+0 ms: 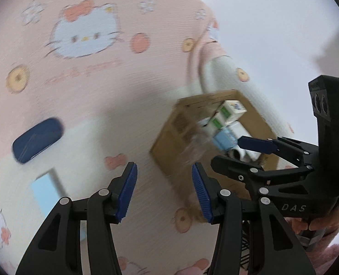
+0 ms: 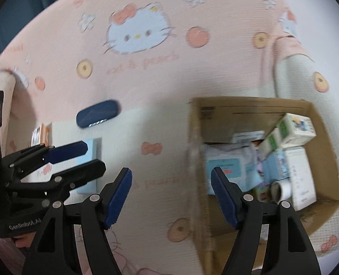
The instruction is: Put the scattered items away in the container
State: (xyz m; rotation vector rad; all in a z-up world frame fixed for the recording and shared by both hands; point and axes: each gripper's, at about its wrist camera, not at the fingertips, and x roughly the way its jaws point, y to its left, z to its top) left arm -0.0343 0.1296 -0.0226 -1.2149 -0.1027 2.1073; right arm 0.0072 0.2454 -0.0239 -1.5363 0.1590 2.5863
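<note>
Right wrist view: right gripper (image 2: pixel 170 197) hangs w/ fingers spread wide, nothing between the pads. Cardboard box (image 2: pixel 325 133) sits ahead and to the right of this tool, open top, on a pink cartoon-print blanket (image 2: pixel 146 73). Box contents: several small cartons, a green-and-white carton (image 2: pixel 284 133) leaning on top, a light-blue pack (image 2: pixel 229 167) near the box's closer wall, a white roll-shaped item (image 2: pixel 281 190) at the closer right corner. Approx. half or more of the box floor is covered; exact item count cannot be told (motion blur).

Remaining items, relative to right tool: dark blue oval case (image 2: pixel 97 113) ahead and to the left, well apart from the box. Light-blue flat box (image 2: pixel 89 167) to the left, just beside the left gripper (image 2: pixel 82 158), which enters from that side. Small orange-and-white carton (image 2: pixel 40 135) further left, partly hidden behind that tool.

Left wrist view: left gripper (image 1: pixel 164 190) also spread open, empty. Blue case (image 1: pixel 37 139) lies ahead-left of it; flat blue box (image 1: pixel 47 190) lies to its left, near. Box (image 1: pixel 169 146) is ahead-right, w/ right gripper (image 1: pixel 249 153) over its closer corner.

Status (est.): task well advanced but not complete. Most items appear binned; at least 3 items are outside the container. Neither tool is loaded, so this reads as a transit phase between a drop-off and the next pick. Nearest candidate for left tool: flat blue box. Both frames are blurred; fine labels are unreadable.
</note>
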